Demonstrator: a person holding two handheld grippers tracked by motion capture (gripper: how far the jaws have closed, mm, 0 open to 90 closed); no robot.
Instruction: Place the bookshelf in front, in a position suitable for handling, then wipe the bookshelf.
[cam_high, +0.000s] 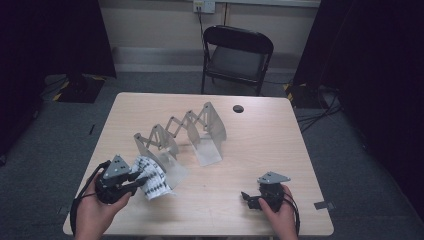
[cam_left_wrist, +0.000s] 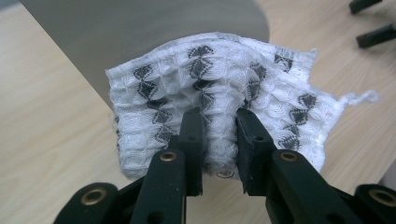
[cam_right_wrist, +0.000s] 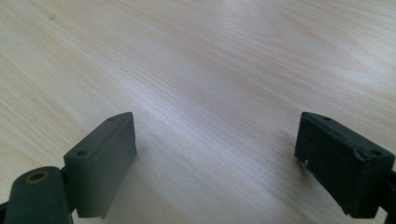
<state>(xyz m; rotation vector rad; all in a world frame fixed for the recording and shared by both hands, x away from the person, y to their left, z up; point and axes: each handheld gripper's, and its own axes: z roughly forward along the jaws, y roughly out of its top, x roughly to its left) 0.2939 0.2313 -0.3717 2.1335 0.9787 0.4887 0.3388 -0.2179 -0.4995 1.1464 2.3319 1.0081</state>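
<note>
My left gripper (cam_left_wrist: 218, 128) is pinching a fold of the white waffle-weave cloth with dark grey diamond motifs (cam_left_wrist: 215, 88), holding it beside the grey metal accordion rack (cam_high: 181, 136). My right gripper (cam_right_wrist: 217, 158) is resting wide open and empty above the pale wooden table (cam_right_wrist: 196, 60).

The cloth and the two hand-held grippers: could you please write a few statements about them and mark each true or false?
1. The left hand-held gripper is shut on the white cloth with dark patterns. True.
2. The right hand-held gripper holds a corner of the cloth. False: its jaws stand open over bare table.
3. The cloth hangs from the metal rack. False: it is in the left hand-held gripper, near the rack's closest plate.
4. A black chair stands beyond the table's far edge. True.
</note>
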